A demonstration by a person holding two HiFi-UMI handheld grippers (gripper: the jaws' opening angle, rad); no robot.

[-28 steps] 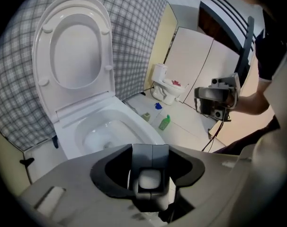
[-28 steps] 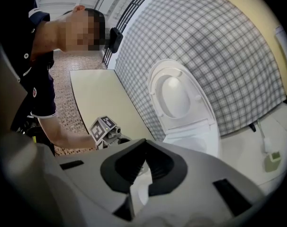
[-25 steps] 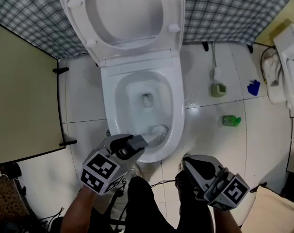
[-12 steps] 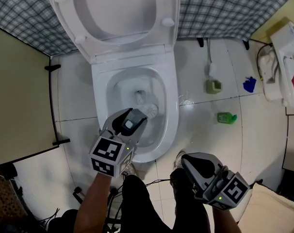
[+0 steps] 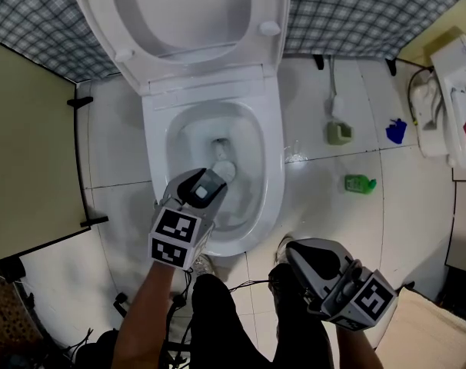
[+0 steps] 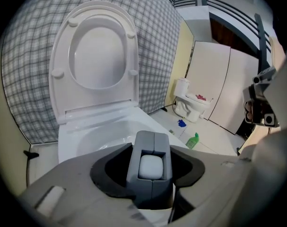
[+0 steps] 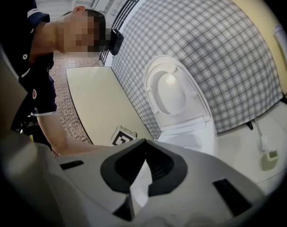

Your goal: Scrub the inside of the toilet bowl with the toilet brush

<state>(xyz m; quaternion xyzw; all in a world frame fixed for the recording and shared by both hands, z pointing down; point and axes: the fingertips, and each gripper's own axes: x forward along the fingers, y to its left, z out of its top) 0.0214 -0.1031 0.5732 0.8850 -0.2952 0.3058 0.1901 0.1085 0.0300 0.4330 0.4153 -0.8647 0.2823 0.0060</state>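
Scrubbing step in hand: left hand-held gripper (image 5: 204, 186) clamps toilet brush (image 5: 224, 171) handle, brush head low inside toilet bowl (image 5: 273, 167). Right hand-held gripper (image 5: 298, 254) closed, empty, outside bowl's front. Next, prob.: sweep head round bowl walls w/ pressure.

The left gripper (image 6: 153, 141) fills the lower foreground, its grey jaws closed on the white handle end of the toilet brush (image 6: 152, 167). Just beyond them lies the white toilet bowl (image 6: 98, 138). Its seat (image 6: 61, 56) stands raised against a grey checked wall (image 6: 155, 41). To the right, on the pale floor (image 6: 214, 138), a green bottle (image 6: 192, 140) stands near a small blue object (image 6: 181, 123).
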